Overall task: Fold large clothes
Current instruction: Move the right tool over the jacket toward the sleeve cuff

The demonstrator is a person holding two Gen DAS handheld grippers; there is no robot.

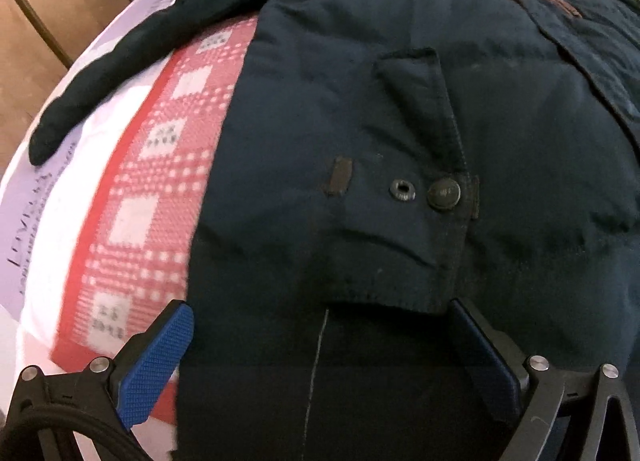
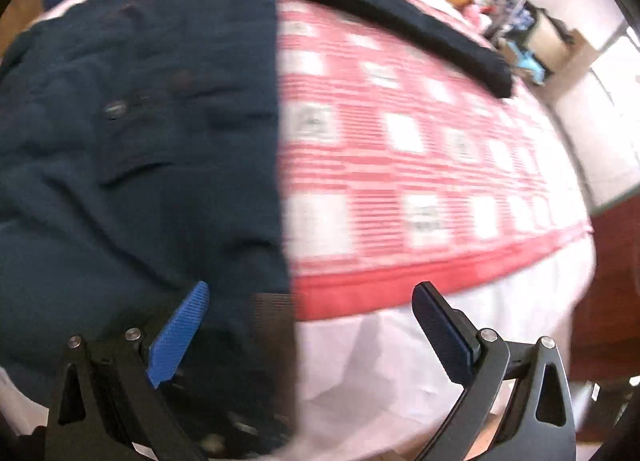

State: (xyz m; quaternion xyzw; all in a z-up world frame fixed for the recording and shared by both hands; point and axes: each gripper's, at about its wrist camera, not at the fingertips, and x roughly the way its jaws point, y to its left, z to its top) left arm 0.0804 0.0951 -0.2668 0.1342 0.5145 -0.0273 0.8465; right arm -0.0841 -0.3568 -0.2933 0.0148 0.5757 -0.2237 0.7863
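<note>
- Left wrist: the left gripper point(image 1: 320, 341) is spread wide, straddling the hem of the navy jacket point(image 1: 400, 121) lying on the red checked blanket point(image 1: 160, 181).
- Right wrist: the right gripper point(image 2: 308, 325) gapes too, over the jacket's point(image 2: 140, 141) hem corner, gripping nothing.

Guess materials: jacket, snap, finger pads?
Jacket: likely matte woven cotton or blend, padded; stitched seams, soft puffy creases, no sheen.
Snap: probably dark metal; dull glint, round domed cap.
Pads on the left gripper fingers: blue rubber or plastic, unclear which; fine knurled grid texture.
</note>
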